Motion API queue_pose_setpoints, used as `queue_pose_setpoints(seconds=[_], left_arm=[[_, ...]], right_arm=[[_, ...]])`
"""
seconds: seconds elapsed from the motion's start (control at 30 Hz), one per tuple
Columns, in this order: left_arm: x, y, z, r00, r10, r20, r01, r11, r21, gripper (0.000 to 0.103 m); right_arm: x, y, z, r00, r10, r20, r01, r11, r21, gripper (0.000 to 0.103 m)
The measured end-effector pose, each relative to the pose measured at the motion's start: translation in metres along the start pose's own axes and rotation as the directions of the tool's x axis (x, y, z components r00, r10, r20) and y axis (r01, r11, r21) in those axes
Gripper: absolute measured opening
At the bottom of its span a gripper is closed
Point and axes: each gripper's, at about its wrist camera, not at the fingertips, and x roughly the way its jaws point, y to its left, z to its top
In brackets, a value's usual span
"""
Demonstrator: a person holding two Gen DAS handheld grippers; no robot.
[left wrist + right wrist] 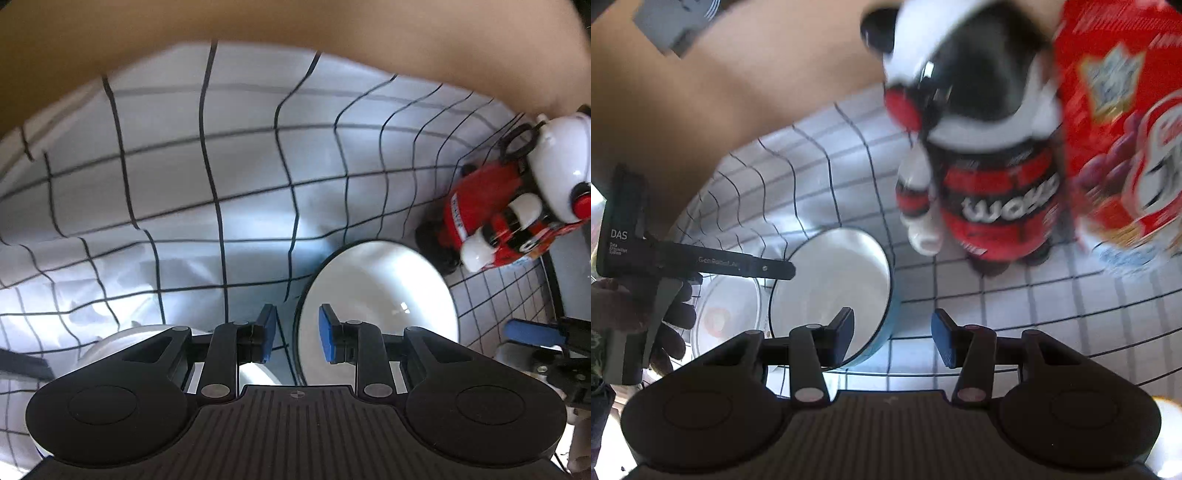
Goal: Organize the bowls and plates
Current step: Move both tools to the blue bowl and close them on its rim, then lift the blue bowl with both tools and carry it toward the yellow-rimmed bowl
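Observation:
A white bowl (376, 295) (831, 280) with a dark rim and a teal outside stands on the checked cloth. My left gripper (297, 334) hovers over its left rim, and the rim line shows in the gap between the blue pads without touching them. My right gripper (894, 336) is open at the bowl's right side, its left finger (844, 332) over the bowl and its right finger over the cloth. A second pale dish (727, 310) (110, 343) lies just left of the bowl, partly hidden under the left gripper. Both views are motion-blurred.
A red, white and black toy figure (480, 221) (990, 192) stands just behind the bowl, beside a red cereal box (1126, 129). The white cloth with black grid lines (166, 184) is wrinkled. A gloved hand (665, 325) holds the left gripper. A tan surface (258, 22) lies beyond the cloth.

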Motion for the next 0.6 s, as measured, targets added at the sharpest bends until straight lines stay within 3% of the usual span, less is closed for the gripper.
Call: queue_pose_setpoints(seconds=[0.2,0.43,0.6], left_arm=[[0.014,0.01,0.0,0.999,-0.029,-0.016,0.028,0.999,-0.019,0.027],[0.019,-0.002,0.002,0.999,-0.044,-0.017,0.044,0.999,0.003,0.03],[0.022,-0.017,0.004,0.999,-0.021,-0.038,0.023,0.999,0.033,0.032]], right_arm=[[0.041,0.006,0.005,0.999,-0.002,-0.052,0.005,0.999,0.05,0.046],[0.075,0.002,0.004,0.992,-0.014,-0.122,0.023,0.997,0.074,0.024],[0.07,-0.005,0.0,0.989,-0.006,-0.145,0.017,0.997,0.075,0.022]])
